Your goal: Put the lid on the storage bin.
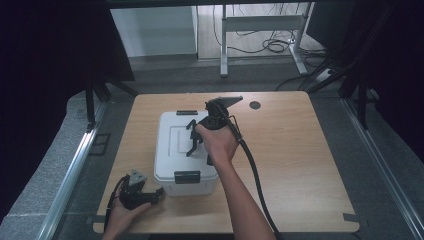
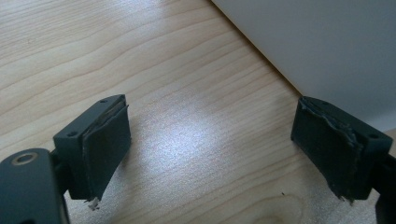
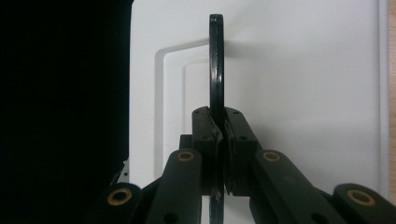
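A white lidded box point(image 1: 172, 150) stands on the wooden table point(image 1: 290, 150), with a black latch point(image 1: 187, 176) on its front and another point(image 1: 186, 113) at its back. Its black carry handle point(image 1: 192, 139) is raised upright over the lid. My right gripper point(image 1: 196, 134) is shut on that handle. In the right gripper view the handle point(image 3: 215, 60) runs edge-on between the closed jaws of the right gripper point(image 3: 218, 126), above the white lid point(image 3: 303, 70). My left gripper point(image 1: 157, 195) lies open on the table at the box's front left corner. In the left gripper view the left gripper point(image 2: 212, 123) has bare wood between its jaws and the box wall point(image 2: 327, 46) beside it.
A round cable hole point(image 1: 255, 105) sits near the table's far edge. Bare wood lies right of the box. Beyond the table are a metal desk frame point(image 1: 224, 45) and floor cables point(image 1: 272, 46). Black curtains hang on both sides.
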Demonstrator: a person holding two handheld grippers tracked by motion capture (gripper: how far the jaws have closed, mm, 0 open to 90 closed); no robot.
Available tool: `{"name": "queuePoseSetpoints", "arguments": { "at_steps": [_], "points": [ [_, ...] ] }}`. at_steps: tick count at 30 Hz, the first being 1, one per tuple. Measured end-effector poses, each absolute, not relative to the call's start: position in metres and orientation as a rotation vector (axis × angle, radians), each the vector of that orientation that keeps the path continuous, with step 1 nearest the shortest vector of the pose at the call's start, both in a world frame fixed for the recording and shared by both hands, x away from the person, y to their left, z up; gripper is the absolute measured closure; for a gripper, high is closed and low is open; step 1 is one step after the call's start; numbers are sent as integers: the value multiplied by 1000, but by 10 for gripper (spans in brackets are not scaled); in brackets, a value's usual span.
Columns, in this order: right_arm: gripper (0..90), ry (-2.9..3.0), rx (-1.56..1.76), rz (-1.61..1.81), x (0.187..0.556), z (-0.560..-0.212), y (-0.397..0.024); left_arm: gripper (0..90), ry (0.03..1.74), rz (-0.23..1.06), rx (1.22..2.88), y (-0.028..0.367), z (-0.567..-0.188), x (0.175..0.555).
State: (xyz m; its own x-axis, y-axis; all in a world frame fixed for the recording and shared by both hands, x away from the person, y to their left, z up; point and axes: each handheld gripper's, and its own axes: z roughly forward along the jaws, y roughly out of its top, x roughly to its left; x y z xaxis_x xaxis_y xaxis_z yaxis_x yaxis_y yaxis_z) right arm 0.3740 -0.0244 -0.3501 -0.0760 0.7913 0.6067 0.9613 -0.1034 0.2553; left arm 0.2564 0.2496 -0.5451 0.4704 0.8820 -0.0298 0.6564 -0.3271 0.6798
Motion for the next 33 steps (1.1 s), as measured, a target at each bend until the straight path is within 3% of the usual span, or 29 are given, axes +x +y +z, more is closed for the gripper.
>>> {"name": "queuePoseSetpoints", "arguments": {
  "at_steps": [23, 25, 31, 33],
  "points": [
    [836, -1899, -1952, -933, 376, -367, -13, 117, 1267, 463, 2090, 250, -545, 257],
    [799, -1906, -1941, -938, 375, -368, -14, 117, 1267, 463, 2091, 250, -545, 257],
    [555, -2029, -1846, -1022, 372, -365, -19, 117, 1267, 463, 2090, 250, -545, 257],
    [530, -2066, -1814, -1054, 370, -364, -23, 117, 1267, 463, 2090, 250, -545, 257]
  ]
}}
